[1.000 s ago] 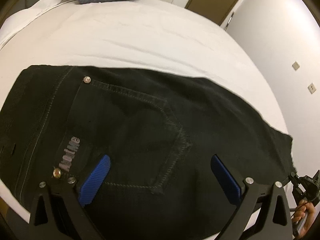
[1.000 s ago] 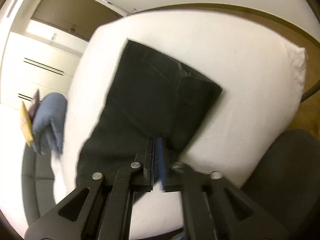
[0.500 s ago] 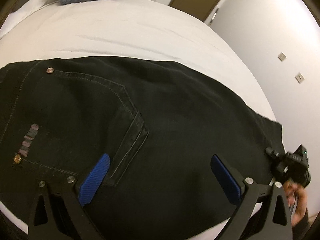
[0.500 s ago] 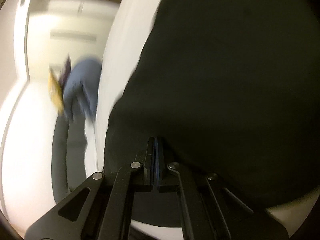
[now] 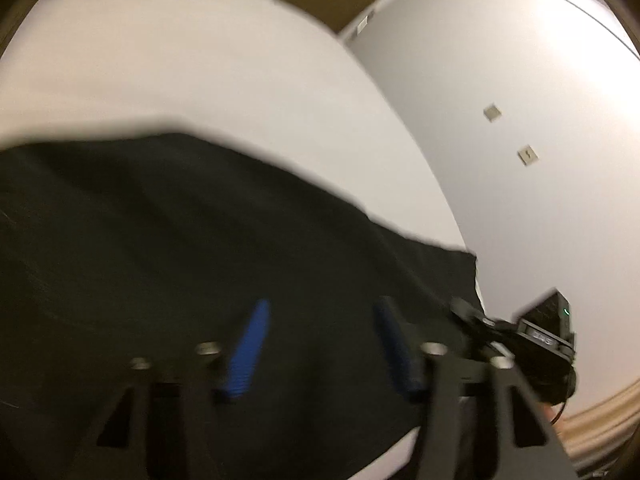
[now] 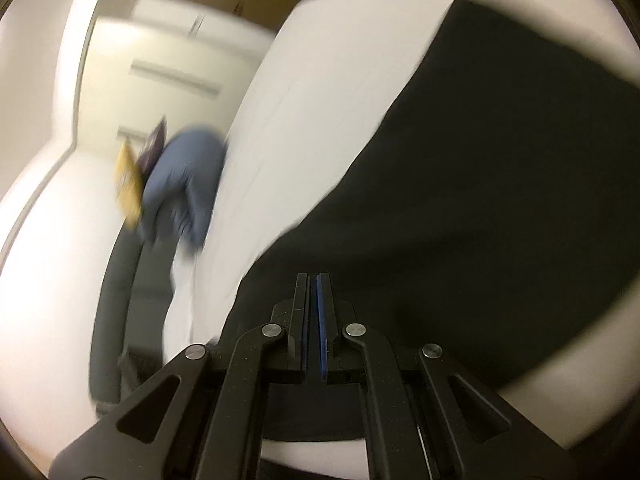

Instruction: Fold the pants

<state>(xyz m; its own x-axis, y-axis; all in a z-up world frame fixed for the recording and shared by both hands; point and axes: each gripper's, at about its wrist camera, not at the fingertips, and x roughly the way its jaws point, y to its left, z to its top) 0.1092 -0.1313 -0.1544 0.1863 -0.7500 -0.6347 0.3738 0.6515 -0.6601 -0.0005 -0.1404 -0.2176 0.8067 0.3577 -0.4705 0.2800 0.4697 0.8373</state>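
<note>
In your left wrist view, the black pants lie spread on the white bed, one leg running out toward the bed's far right edge. Your left gripper hangs just above the cloth with its blue pads apart and nothing between them; the gap is narrower than half a second ago, when the pads stood wide. The back pocket and rivet seen then are out of view now, and the picture is blurred. Your right gripper shows at the leg end.

In your right wrist view, your right gripper has its pads pressed together at the pants edge; I judge it pinches the cloth, as it did earlier. A blue garment lies at the bed's far side. No crosswise fold shows yet; that is left.
</note>
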